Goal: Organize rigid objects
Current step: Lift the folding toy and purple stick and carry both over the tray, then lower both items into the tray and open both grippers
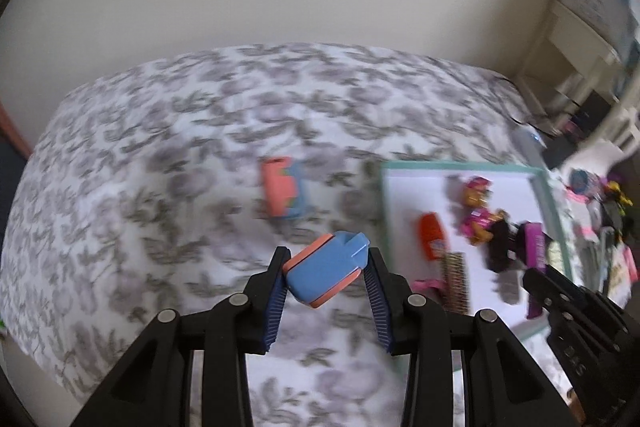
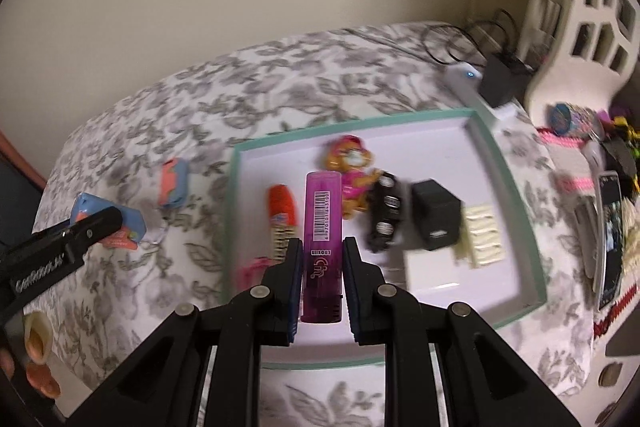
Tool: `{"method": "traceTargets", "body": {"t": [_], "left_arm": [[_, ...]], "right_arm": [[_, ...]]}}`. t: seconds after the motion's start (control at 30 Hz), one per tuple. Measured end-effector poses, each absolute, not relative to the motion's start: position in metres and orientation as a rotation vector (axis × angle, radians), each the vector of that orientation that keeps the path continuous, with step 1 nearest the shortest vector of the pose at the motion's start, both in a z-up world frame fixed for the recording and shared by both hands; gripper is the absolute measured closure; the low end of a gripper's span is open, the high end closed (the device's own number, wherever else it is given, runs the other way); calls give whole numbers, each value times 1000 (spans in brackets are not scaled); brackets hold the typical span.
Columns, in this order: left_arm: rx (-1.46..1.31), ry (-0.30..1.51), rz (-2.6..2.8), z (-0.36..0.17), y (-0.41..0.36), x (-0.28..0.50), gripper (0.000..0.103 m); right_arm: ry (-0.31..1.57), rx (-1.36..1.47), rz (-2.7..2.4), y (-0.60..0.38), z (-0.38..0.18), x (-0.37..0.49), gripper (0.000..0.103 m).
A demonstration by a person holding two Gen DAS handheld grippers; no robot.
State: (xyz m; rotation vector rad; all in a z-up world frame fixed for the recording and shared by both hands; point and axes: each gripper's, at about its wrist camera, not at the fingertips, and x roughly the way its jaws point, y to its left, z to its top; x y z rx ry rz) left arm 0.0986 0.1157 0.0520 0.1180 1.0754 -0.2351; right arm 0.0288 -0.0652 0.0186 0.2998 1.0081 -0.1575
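Bare bedspread (image 1: 160, 187) left of crowded tray (image 2: 516, 195)

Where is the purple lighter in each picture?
Left wrist view: purple lighter far right, held by the right gripper over the tray.
Right wrist view: bottom centre, between that gripper's fingers.
Shared landmark: orange-and-pink toy figure.

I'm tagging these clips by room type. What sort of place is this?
Probably a bedroom: the work surface looks like a bed under a floral grey-and-white cover, pushed against a plain wall, with a white shelf unit beside it and a toy figure in the teal-rimmed tray.
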Motion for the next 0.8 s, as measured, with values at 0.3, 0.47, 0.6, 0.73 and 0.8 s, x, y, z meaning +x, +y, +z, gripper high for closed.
{"method": "traceTargets", "body": {"t": [0.3,0.47,0.6,0.73,0.8], "left_arm": [[198,1140,-353,28,51,85,63],[234,1180,-370,13,36,80,63],[242,1200,-368,4,32,81,63],[250,1218,-359,-3,31,82,63],[252,1227,-357,-7,29,82,63]], "right_arm": [[1052,351,-206,-97,9,22,83],[1073,365,-195,-101,3,21,82],[1102,378,-178,-100,-5,23,82],[1123,388,-173,-100,-11,25,82],[1132,391,-172,-100,-13,25,82]]}}
